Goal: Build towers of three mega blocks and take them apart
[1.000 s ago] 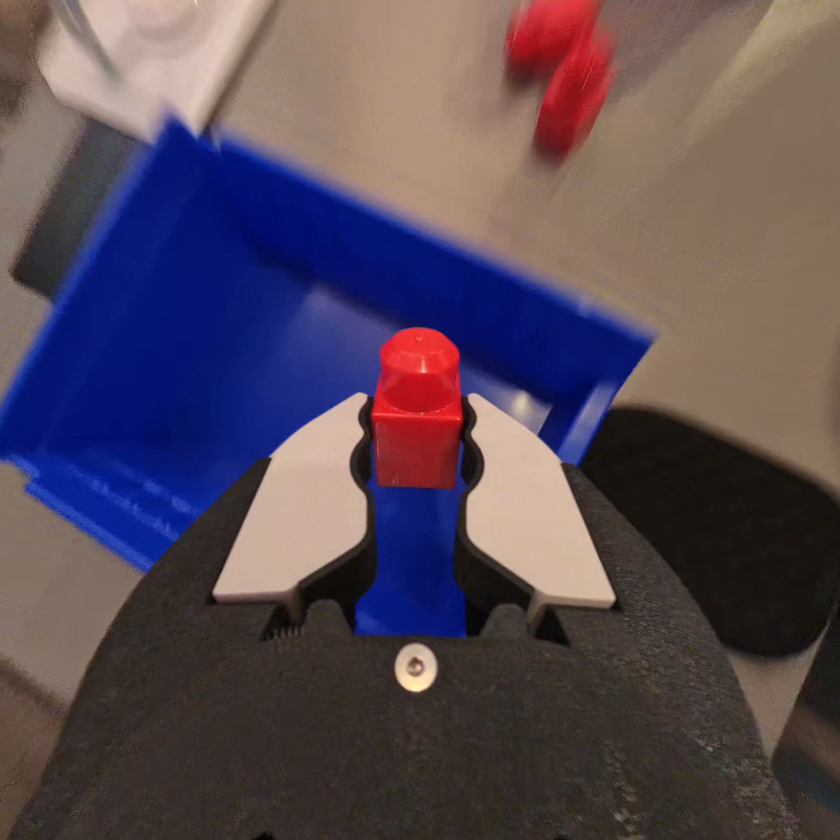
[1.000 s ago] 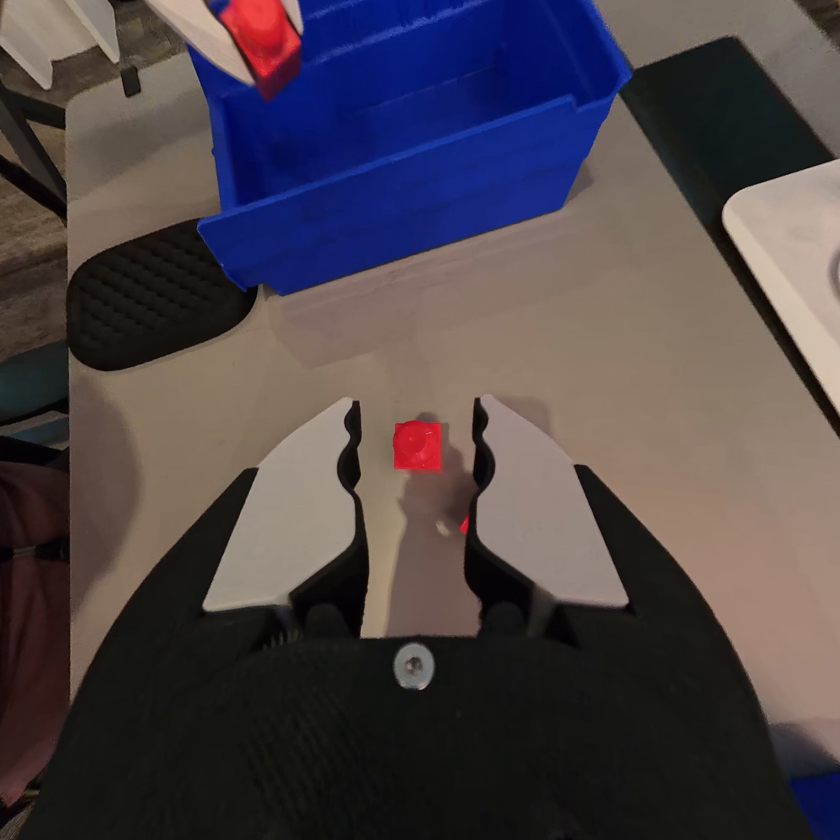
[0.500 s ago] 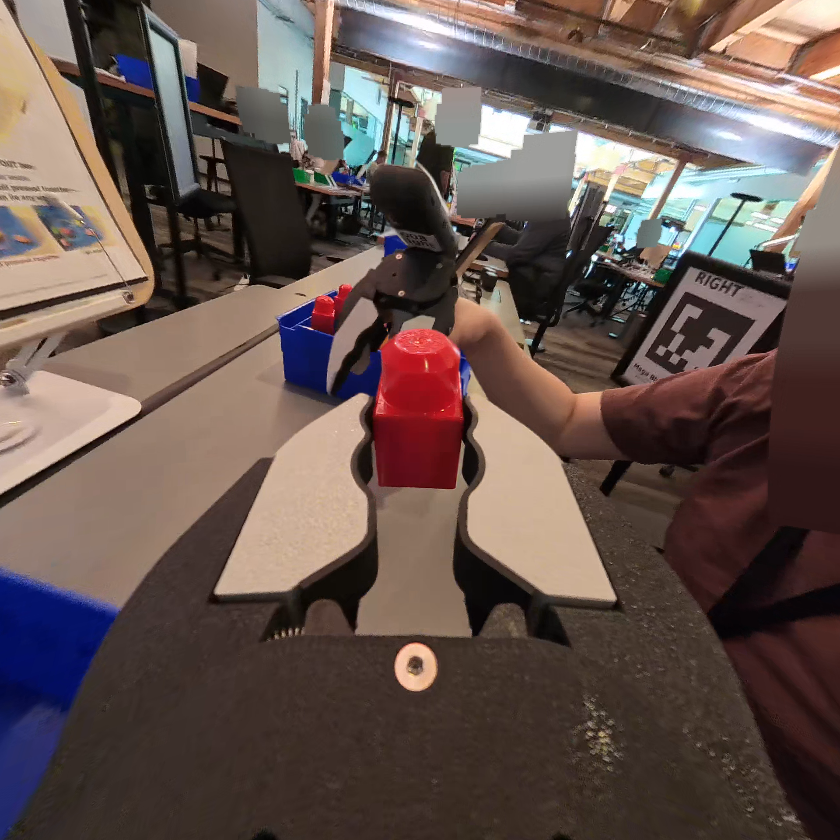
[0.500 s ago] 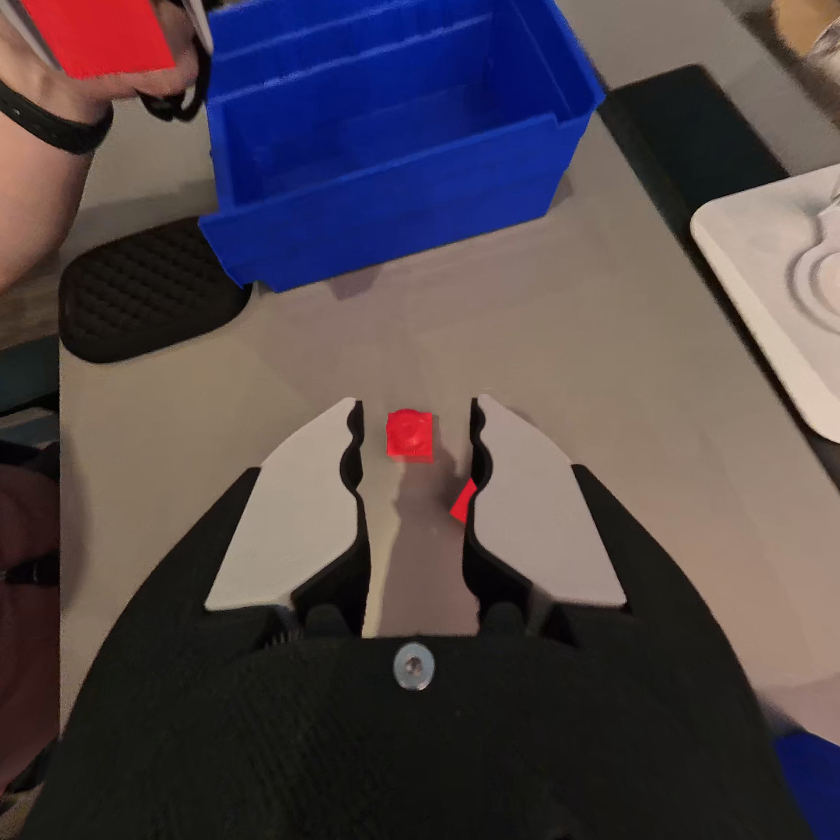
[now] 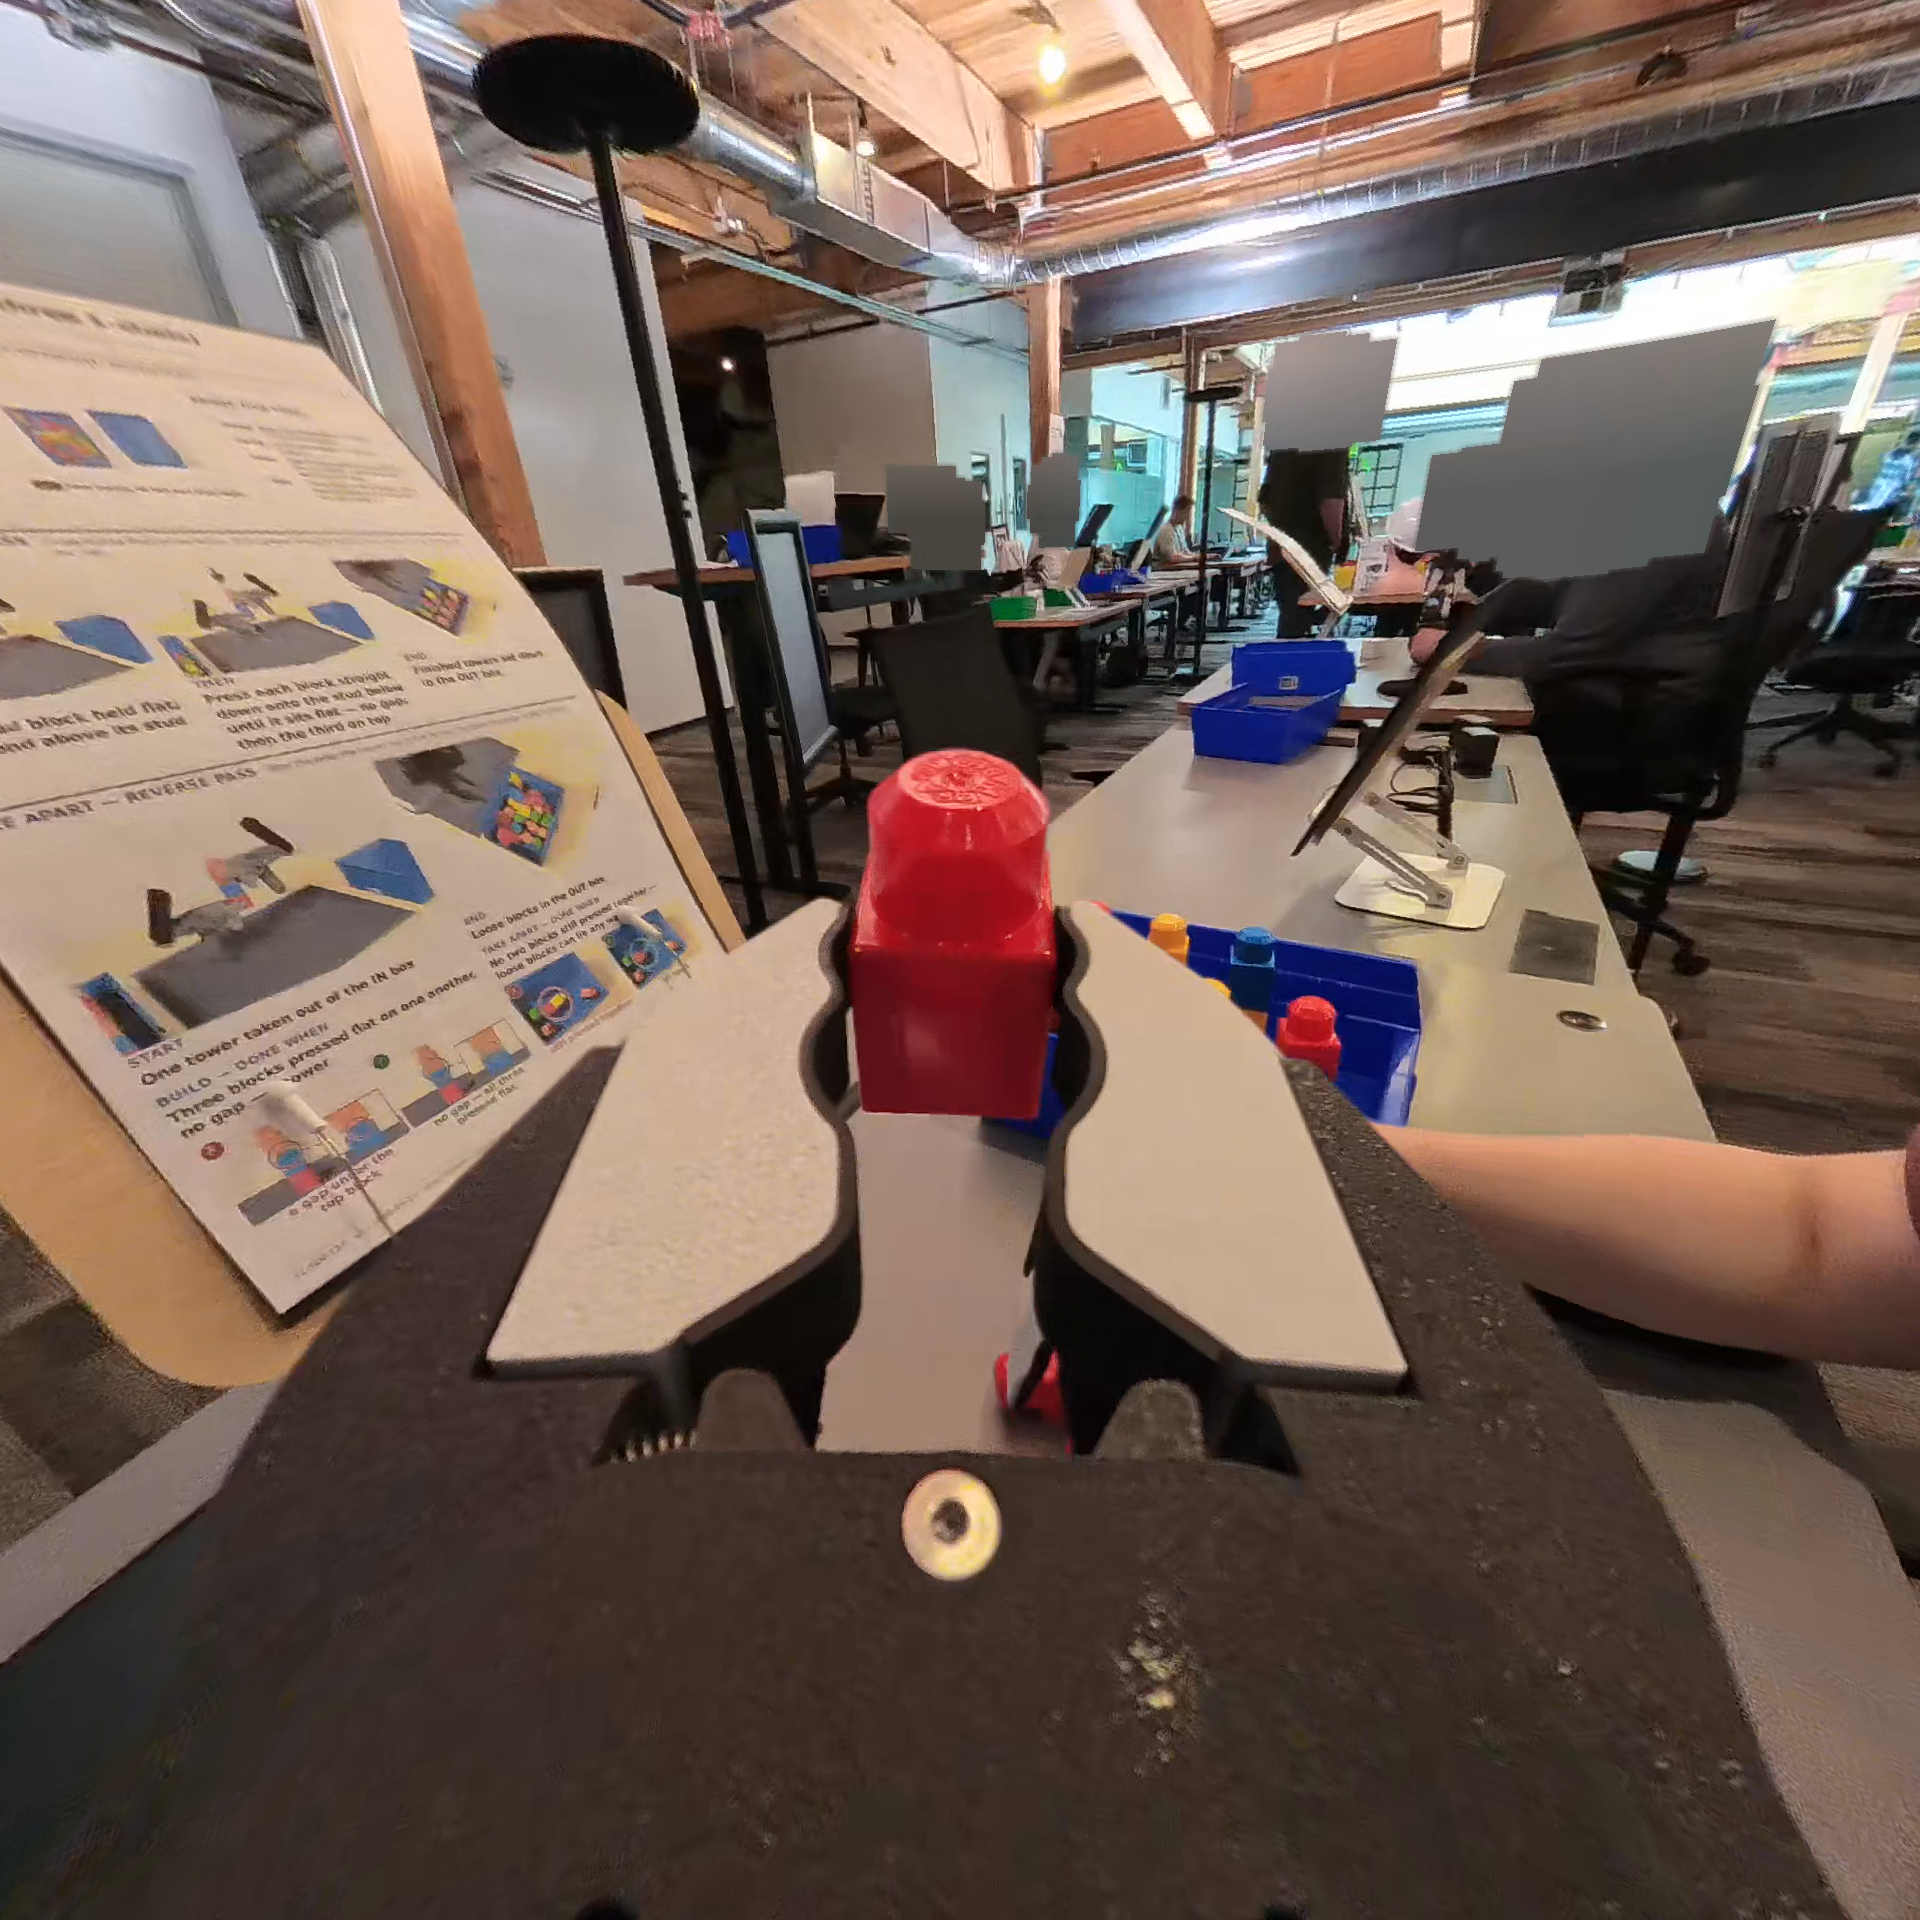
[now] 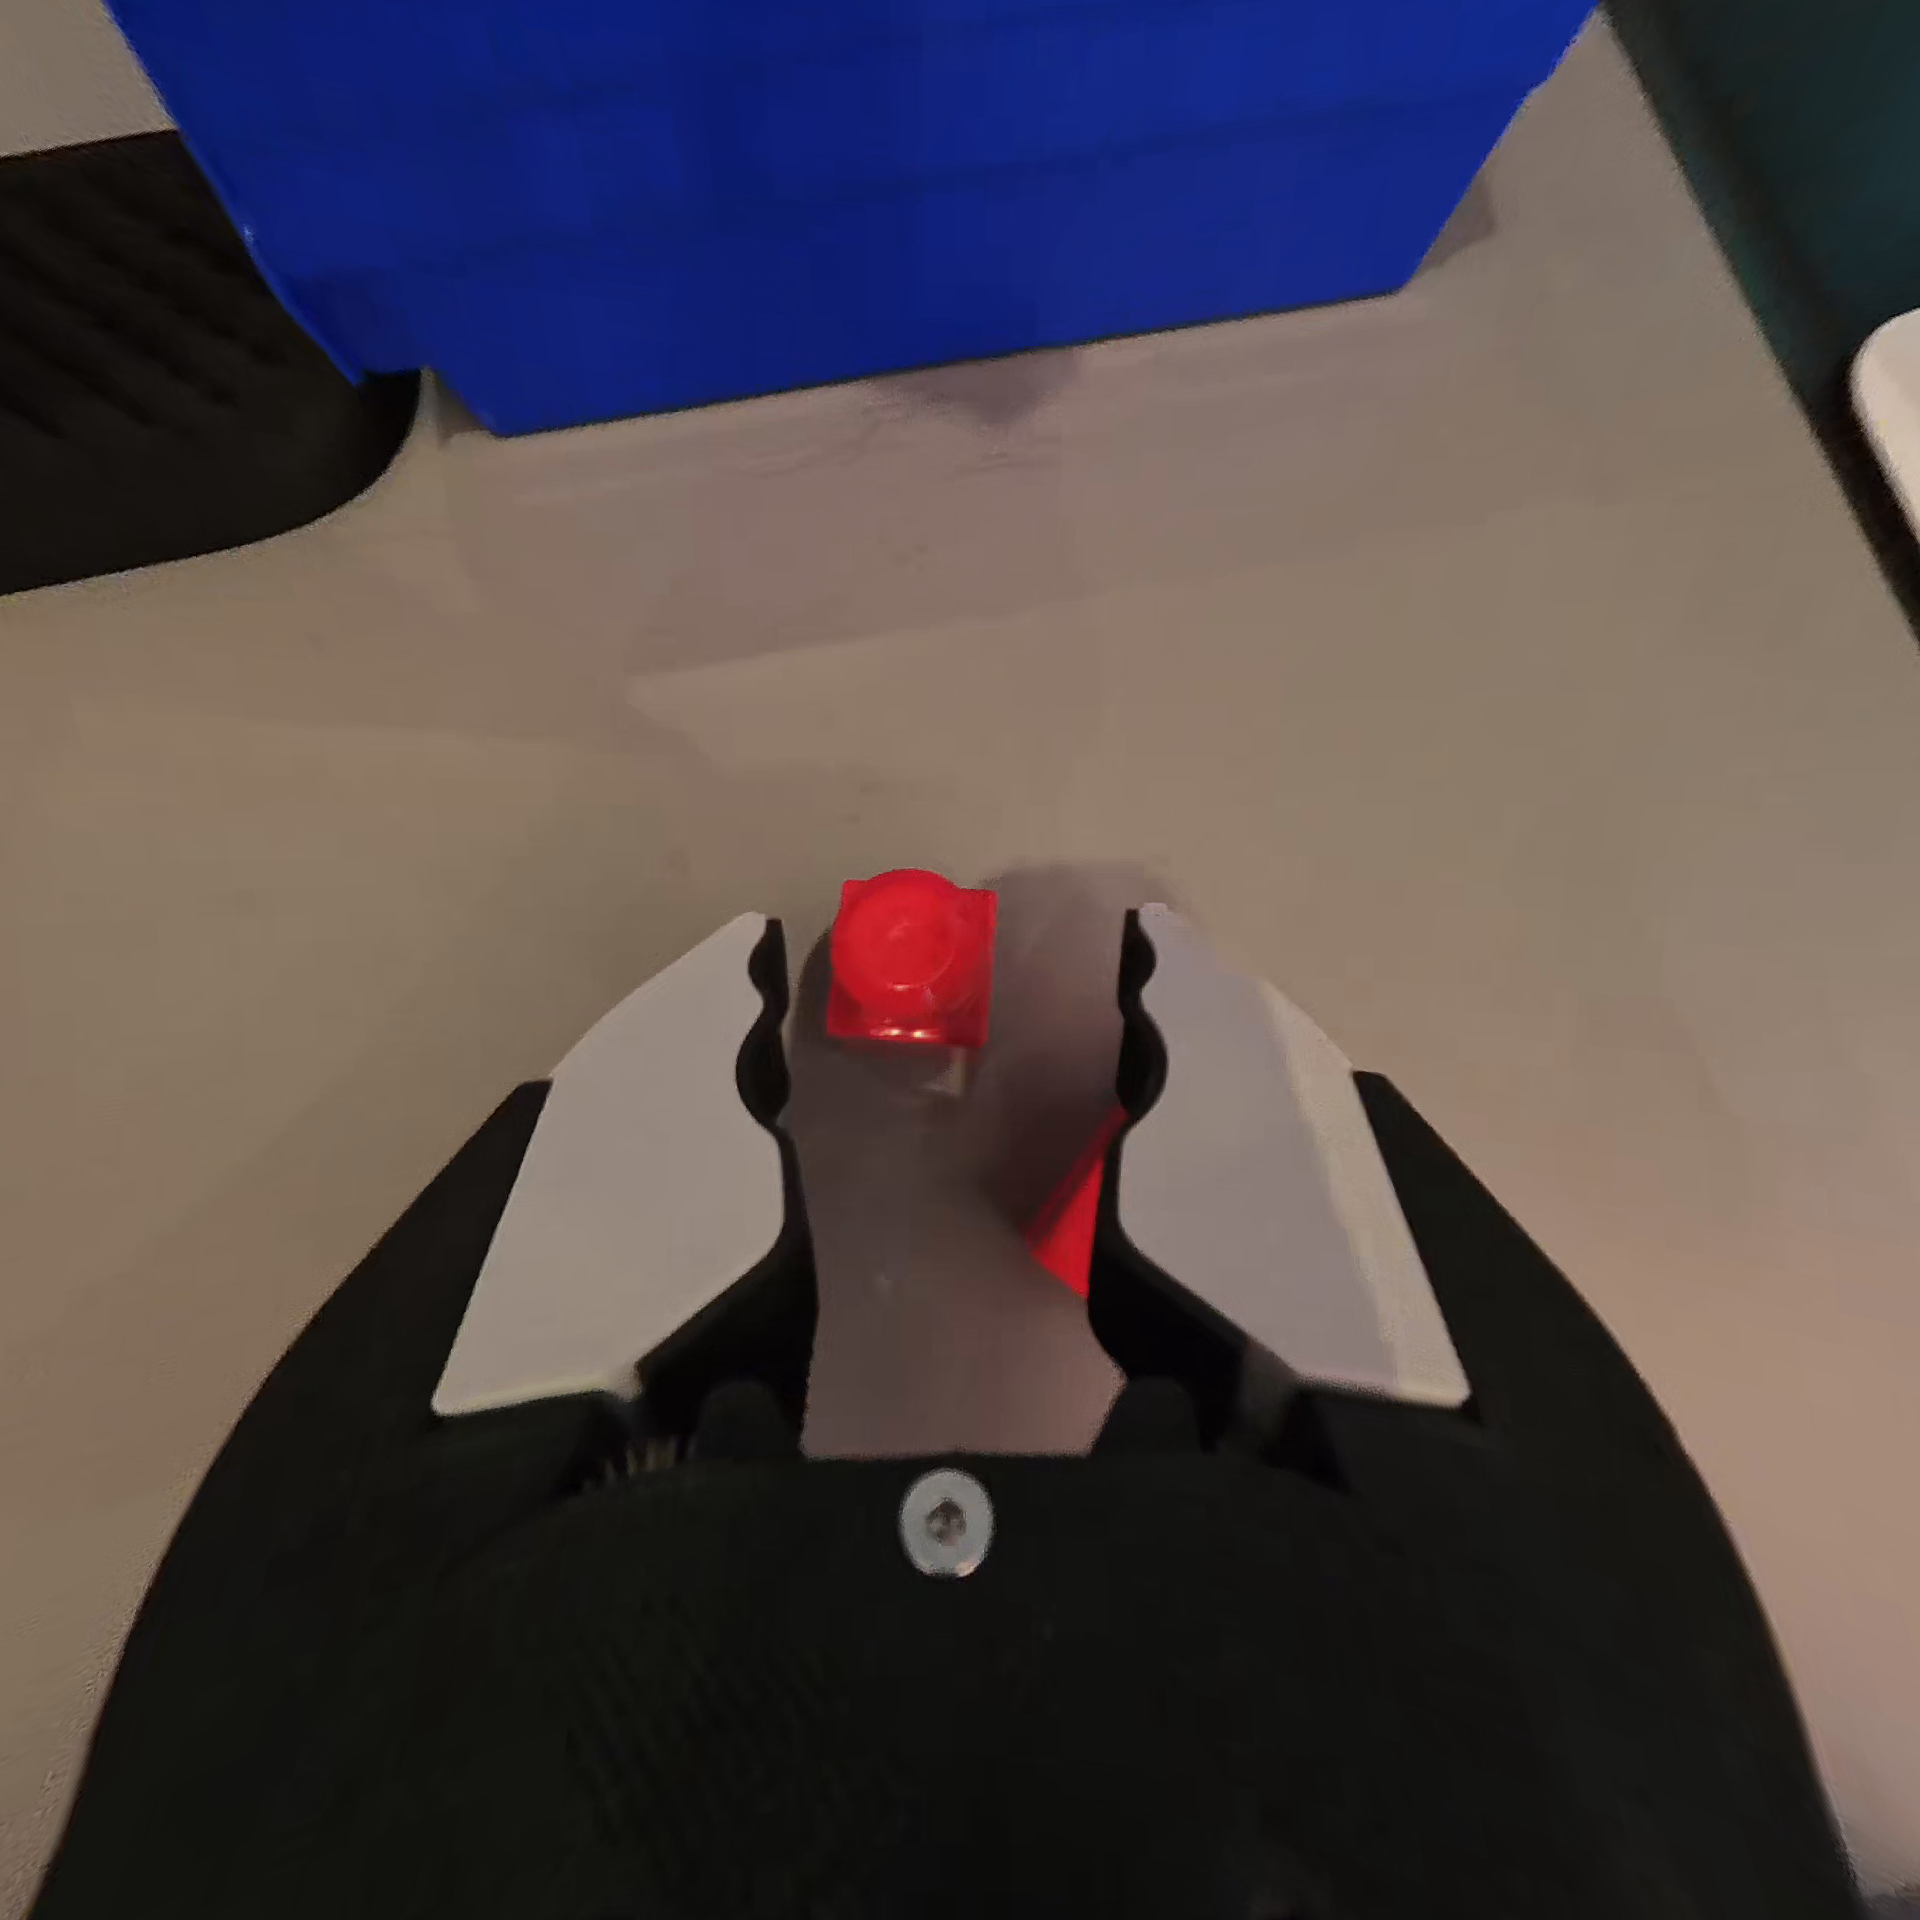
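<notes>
While the left tongs [image 5: 951,1023] stay clenched on a glossy red single-stud plastic block [image 5: 948,966], now swung up level above the grey worktop [image 5: 1226,831], the right tongs [image 6: 951,997] have spread wider and dropped closer over a second red stud block [image 6: 909,961] standing free between the fingers (neither pad touches it). A pickup looks imminent, with the blue plastic bin [image 6: 831,208] just beyond, so the build is barely begun
</notes>
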